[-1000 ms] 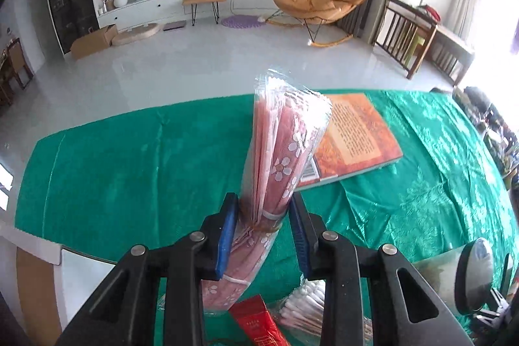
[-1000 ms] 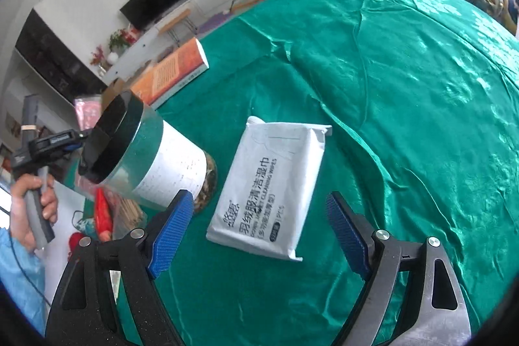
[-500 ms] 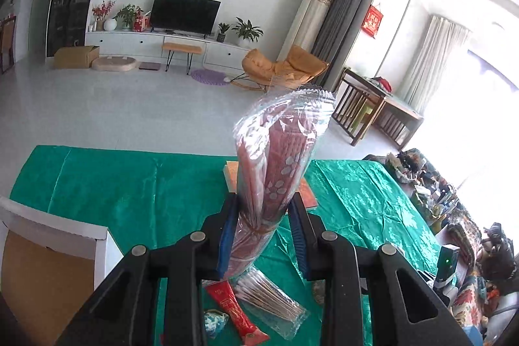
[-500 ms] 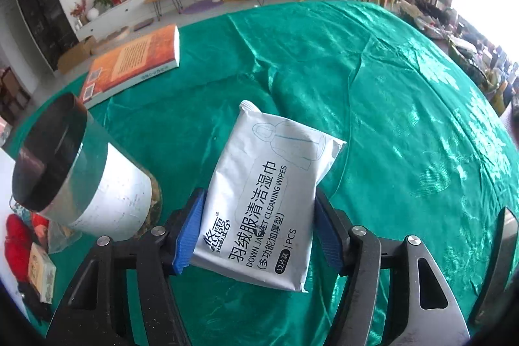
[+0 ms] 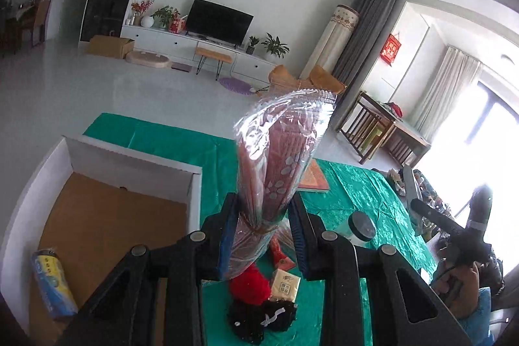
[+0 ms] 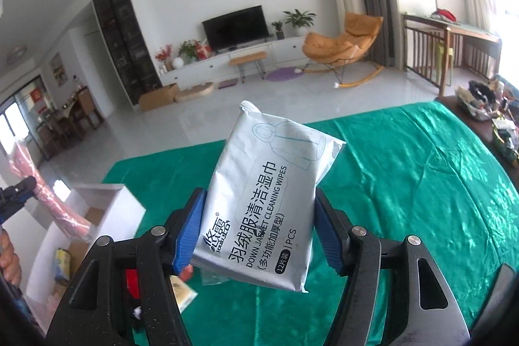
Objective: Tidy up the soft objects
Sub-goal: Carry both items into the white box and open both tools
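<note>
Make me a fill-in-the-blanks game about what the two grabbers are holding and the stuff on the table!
1. The right gripper holds a white pack of cleaning ____.
2. The left gripper squeezes a pink bundle wrapped in clear ____.
3. The tablecloth is ____.
4. The white box has a ____ cardboard floor.

Missing words: wipes; plastic; green; brown
</note>
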Tool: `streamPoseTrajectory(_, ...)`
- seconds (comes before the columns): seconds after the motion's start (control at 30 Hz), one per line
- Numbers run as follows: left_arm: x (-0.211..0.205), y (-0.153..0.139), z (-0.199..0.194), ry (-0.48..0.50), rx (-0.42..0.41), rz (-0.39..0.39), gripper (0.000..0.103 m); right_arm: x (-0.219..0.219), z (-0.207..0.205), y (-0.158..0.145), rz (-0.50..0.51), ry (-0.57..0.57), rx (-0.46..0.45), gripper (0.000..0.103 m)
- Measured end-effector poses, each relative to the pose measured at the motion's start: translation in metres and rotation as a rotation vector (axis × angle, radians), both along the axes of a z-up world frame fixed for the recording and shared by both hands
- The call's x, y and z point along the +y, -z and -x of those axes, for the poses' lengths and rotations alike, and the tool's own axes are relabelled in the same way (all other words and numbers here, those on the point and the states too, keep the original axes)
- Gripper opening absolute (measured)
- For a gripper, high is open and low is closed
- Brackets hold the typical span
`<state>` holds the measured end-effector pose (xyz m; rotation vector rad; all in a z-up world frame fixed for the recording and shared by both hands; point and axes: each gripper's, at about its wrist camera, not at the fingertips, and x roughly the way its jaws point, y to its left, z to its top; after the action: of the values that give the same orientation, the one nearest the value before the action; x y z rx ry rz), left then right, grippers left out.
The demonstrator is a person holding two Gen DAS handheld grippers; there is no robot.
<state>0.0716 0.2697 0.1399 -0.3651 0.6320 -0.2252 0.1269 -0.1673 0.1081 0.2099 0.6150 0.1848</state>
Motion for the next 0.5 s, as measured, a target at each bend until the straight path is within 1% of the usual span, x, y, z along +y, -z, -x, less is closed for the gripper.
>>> streamPoseTrajectory(0.1,0.038,0.010,0.039,-0.076,0.054,-0.036,0.031,0.071,0.014,-0.018,-0.070,-0.172,-0.005,0.066)
streamPoseTrajectory(0.17,0.059,0.025,0.059,-0.135,0.102,-0.072,0.032,0.123,0.023,-0.025,-0.109,-0.292,0.002,0.066)
streamPoseTrajectory(0.2,0.068,0.033,0.068,-0.171,0.129,-0.093,0.033,0.150,0.026,-0.026,-0.128,-0.348,0.011,0.066)
streamPoseTrajectory(0.27,0.084,0.056,0.080,-0.250,0.216,-0.150,0.052,0.202,0.031,-0.021,-0.168,-0.455,0.045,0.066)
streamPoseTrajectory(0.3,0.092,0.070,0.084,-0.293,0.264,-0.176,0.083,0.225,0.034,-0.015,-0.194,-0.510,0.068,0.067)
streamPoseTrajectory(0.33,0.099,0.086,0.091,-0.345,0.291,-0.193,0.101,0.248,0.036,-0.008,-0.220,-0.568,0.091,0.068)
streamPoseTrajectory(0.37,0.106,0.096,0.098,-0.399,0.289,-0.202,0.102,0.267,0.037,0.002,-0.229,-0.622,0.122,0.071)
streamPoseTrajectory(0.4,0.113,0.103,0.104,-0.446,0.291,-0.208,0.102,0.283,0.037,0.012,-0.216,-0.662,0.169,0.073)
streamPoseTrajectory(0.43,0.120,0.110,0.109,-0.477,0.302,-0.209,0.102,0.290,0.039,0.023,-0.201,-0.676,0.211,0.073)
streamPoseTrajectory(0.5,0.124,0.120,0.115,-0.508,0.307,-0.185,0.102,0.282,0.041,0.039,-0.189,-0.658,0.217,0.073)
